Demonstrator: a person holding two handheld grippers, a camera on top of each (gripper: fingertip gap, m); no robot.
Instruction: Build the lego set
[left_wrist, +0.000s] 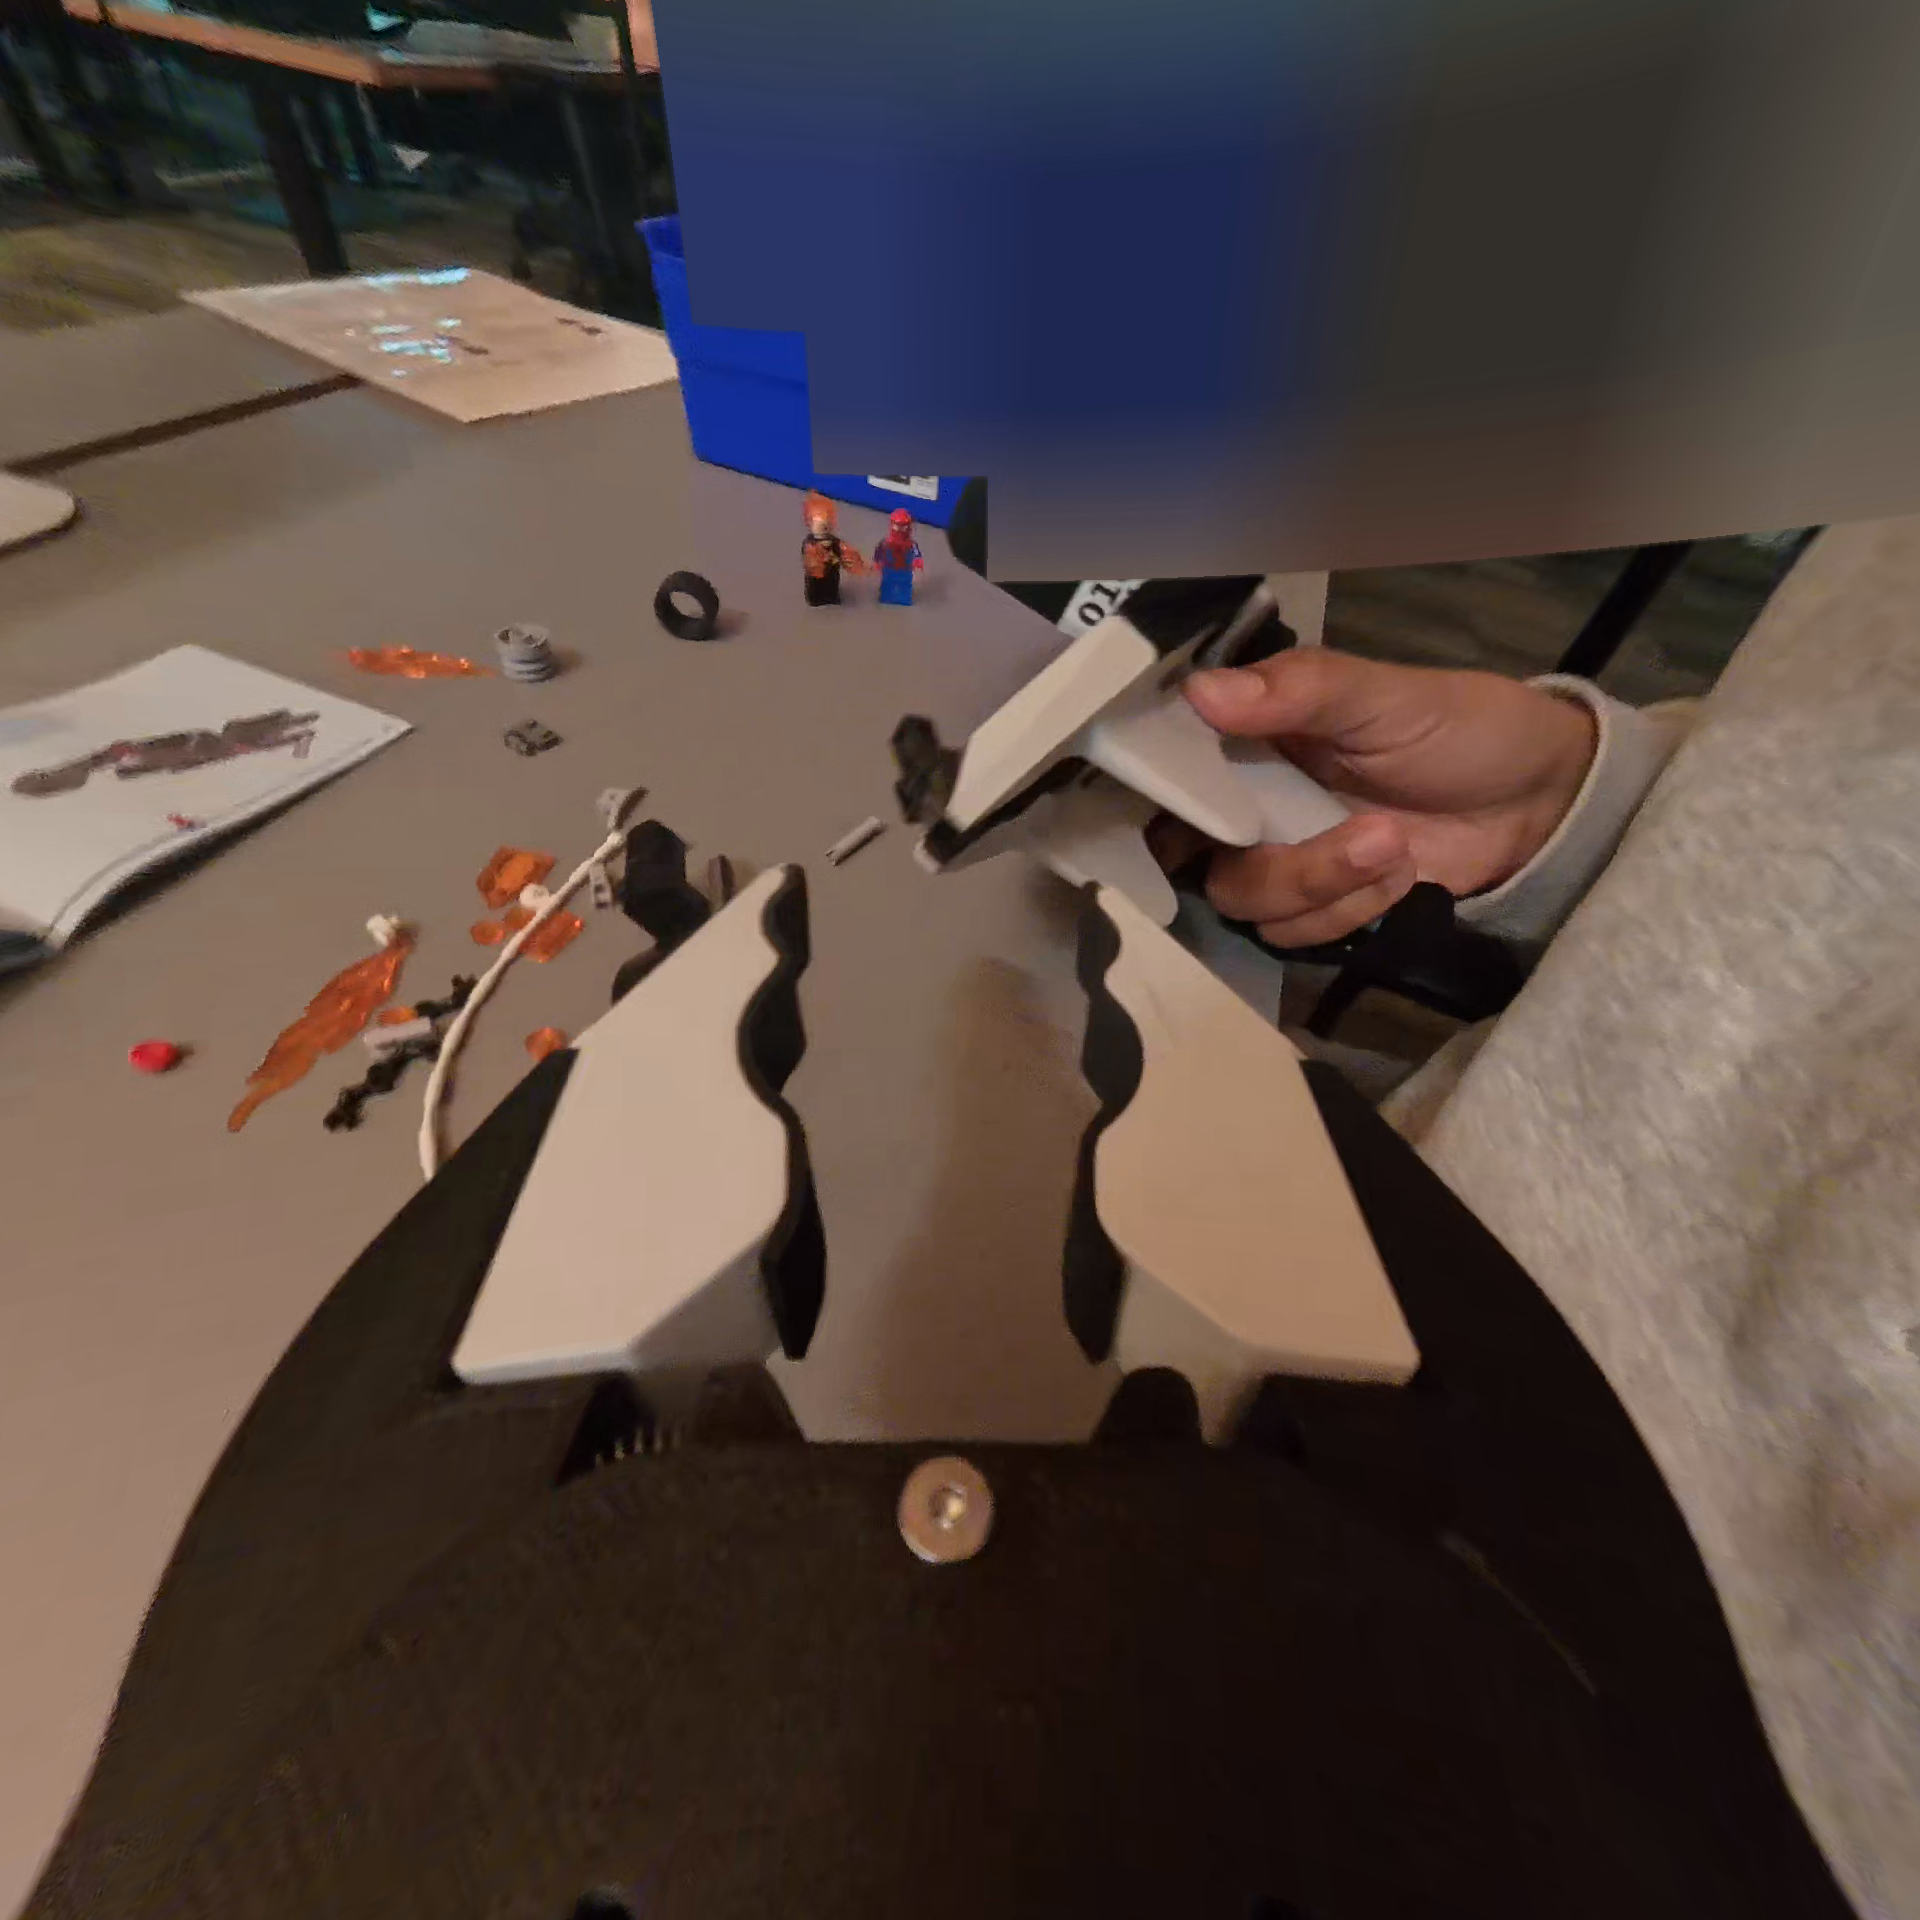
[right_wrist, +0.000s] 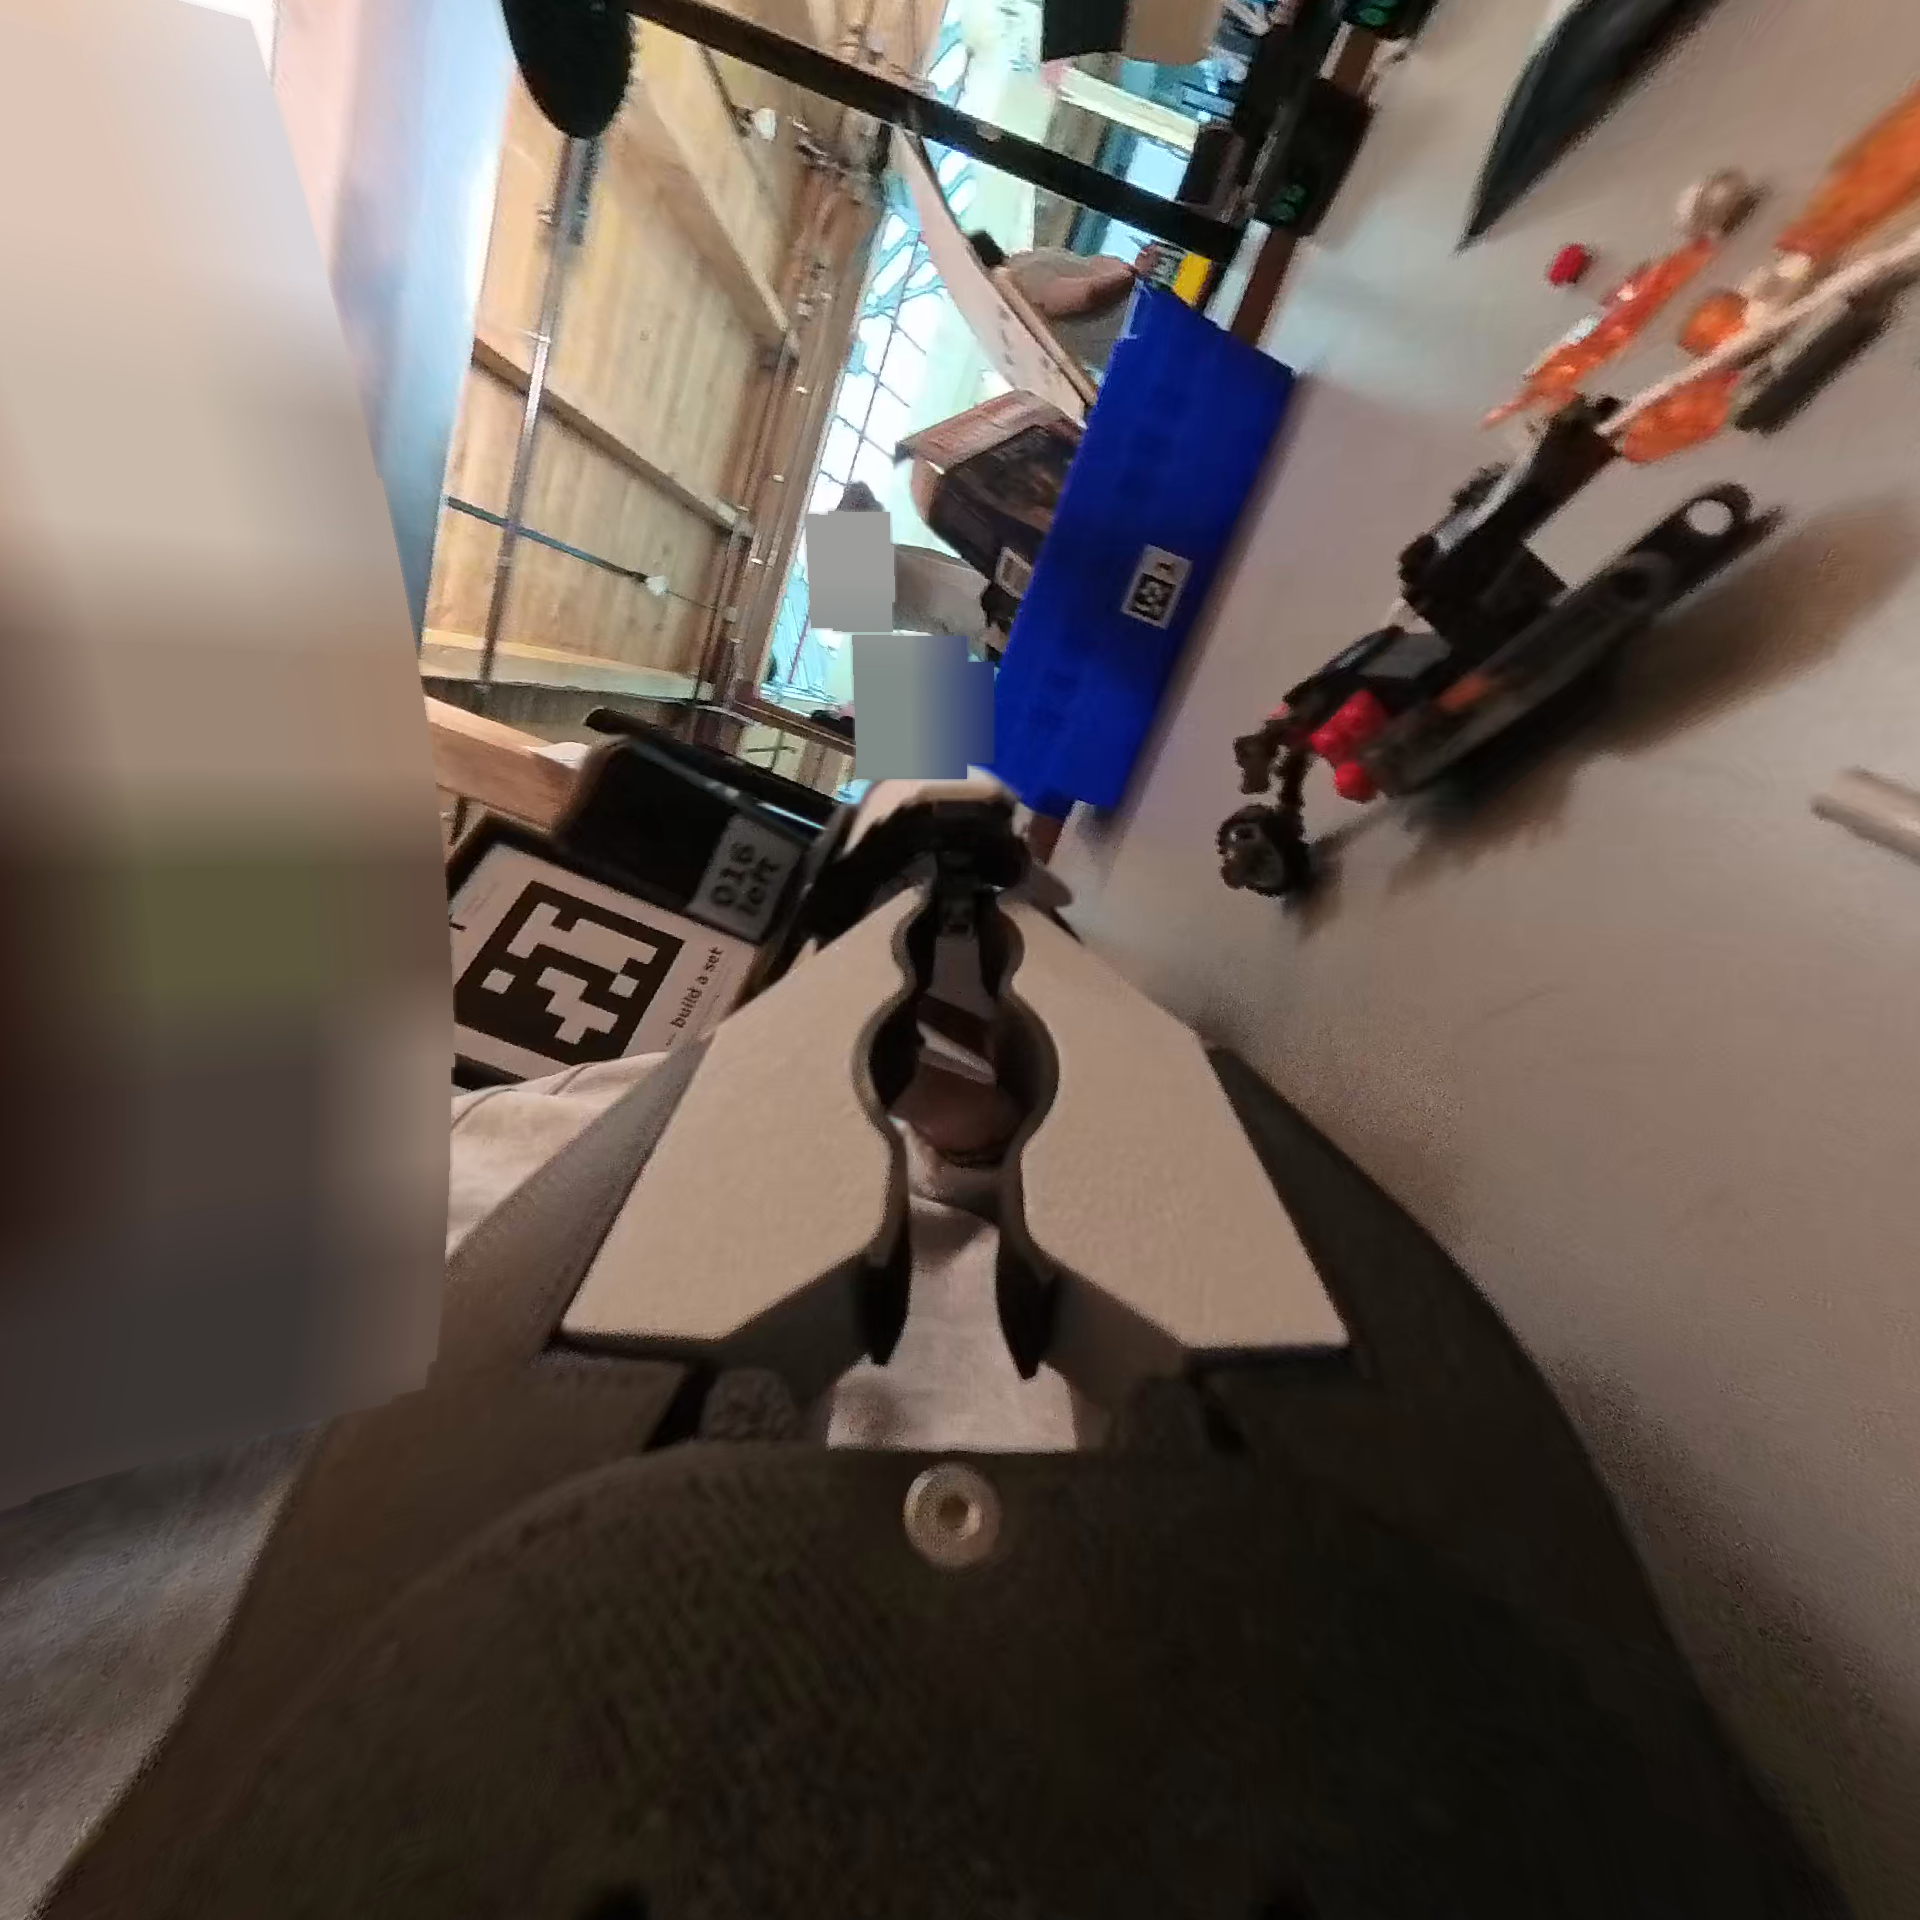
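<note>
Fingers of the left gripper (left_wrist: 940, 904) stood wide apart and empty above the grey tabletop (left_wrist: 260, 1299), while those of the right gripper (right_wrist: 961, 831) were pinched nearly closed on a small black Lego piece (right_wrist: 971, 847) held clear of the surface beside the person's hand (left_wrist: 1382, 779). Seen from the left wrist, that piece (left_wrist: 920, 769) jutted from the right gripper's tip, only a small part of it clamped. Judging from that shallow hold, the piece could twist or drop if it were pressed against another part at an angle, and a fall into the loose parts below might scatter them. The set itself lay spread over the tabletop: a partly built black motorcycle frame (right_wrist: 1496, 665) with red studs and one small wheel rested on its side well apart from the right gripper, translucent orange flame pieces (left_wrist: 322, 1018) and a white string (left_wrist: 488, 987) sat near the left fingers, a black tyre (left_wrist: 688, 605) and a grey wheel hub (left_wrist: 526, 651) lay farther off, and two minifigures (left_wrist: 860, 556) stood upright before a blue bin (left_wrist: 748, 405). An open instruction booklet (left_wrist: 177, 769) lay at the left.
</note>
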